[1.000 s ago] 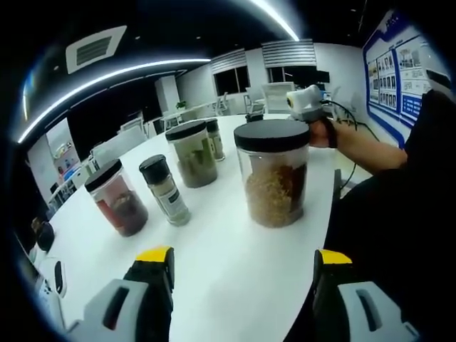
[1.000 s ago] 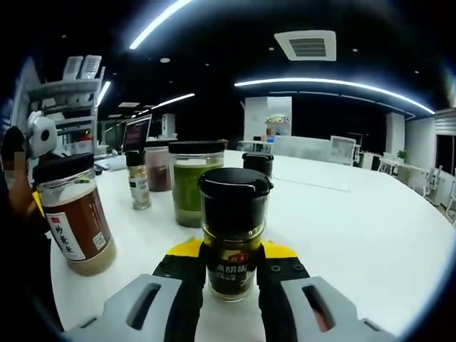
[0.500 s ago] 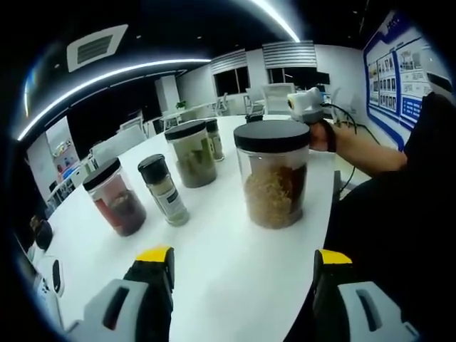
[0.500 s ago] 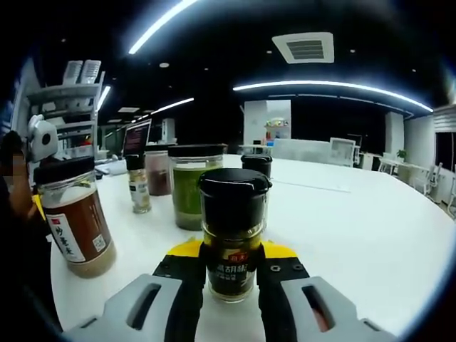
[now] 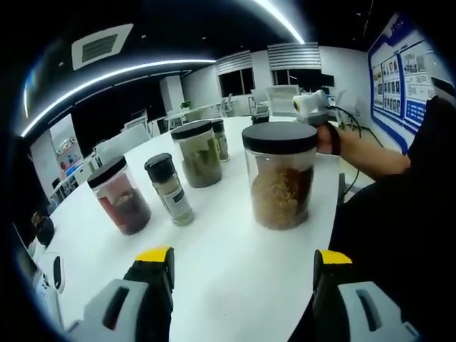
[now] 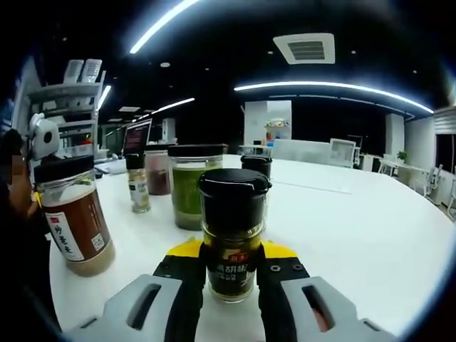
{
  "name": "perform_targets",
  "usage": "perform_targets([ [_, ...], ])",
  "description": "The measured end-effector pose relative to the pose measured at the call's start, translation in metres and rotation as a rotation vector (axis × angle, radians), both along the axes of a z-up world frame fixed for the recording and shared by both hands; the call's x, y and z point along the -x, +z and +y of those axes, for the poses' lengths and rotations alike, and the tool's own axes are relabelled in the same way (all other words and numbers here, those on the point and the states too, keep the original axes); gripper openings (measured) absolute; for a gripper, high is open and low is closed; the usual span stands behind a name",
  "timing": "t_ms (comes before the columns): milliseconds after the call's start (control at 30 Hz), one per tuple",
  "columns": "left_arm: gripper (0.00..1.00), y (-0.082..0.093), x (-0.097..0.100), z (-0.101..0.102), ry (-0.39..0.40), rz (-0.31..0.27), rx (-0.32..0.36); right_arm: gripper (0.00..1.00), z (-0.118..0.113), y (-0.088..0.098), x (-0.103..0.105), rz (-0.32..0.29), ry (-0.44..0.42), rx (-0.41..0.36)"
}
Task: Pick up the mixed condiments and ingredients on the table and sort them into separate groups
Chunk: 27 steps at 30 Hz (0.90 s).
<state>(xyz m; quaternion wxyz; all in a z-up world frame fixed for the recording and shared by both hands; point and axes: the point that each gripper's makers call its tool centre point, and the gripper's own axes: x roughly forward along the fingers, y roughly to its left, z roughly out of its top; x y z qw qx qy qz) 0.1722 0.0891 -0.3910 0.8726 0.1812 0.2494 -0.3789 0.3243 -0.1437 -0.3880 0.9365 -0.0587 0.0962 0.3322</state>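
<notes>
Holding a small black-capped pepper bottle [image 6: 233, 235] between the yellow-tipped jaws of my right gripper [image 6: 229, 265], I have it clamped on both sides, upright, with its base at or just above the white table [image 6: 356, 235]; I cannot tell whether it is lifted. Over the last second almost nothing has altered here: the bottle sits in the same spot between the jaws and the jars beyond it line up as they did, so I judge the grasp is settled and the carry has not begun.

Just beyond the bottle stand a green-filled jar [image 6: 188, 185], a dark jar [image 6: 157, 169] and a slim shaker [image 6: 137, 182]. Nearer on the left is a tall brown-powder bottle [image 6: 75, 214].

My left gripper [image 5: 242, 281] hangs wide and empty above the near edge of the table. Its view has shifted a little, which I take for my hand moving, not the jars. Ahead of it are a big jar of yellowish-brown granules [image 5: 279, 174], a slim grey-powder shaker [image 5: 169, 189], a jar of dark red contents [image 5: 121, 196] and a jar of green leaves [image 5: 197, 153], all still mixed in one cluster.

Sorting looks barely started; next I would carry the pepper bottle toward the other small shakers
</notes>
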Motion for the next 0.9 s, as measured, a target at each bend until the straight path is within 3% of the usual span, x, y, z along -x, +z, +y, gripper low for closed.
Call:
perform_targets([
  [900,0.79,-0.001,-0.002,-0.001,-0.004,0.001,-0.022,0.29,-0.051,0.021,-0.015,-0.047,-0.125,0.015],
])
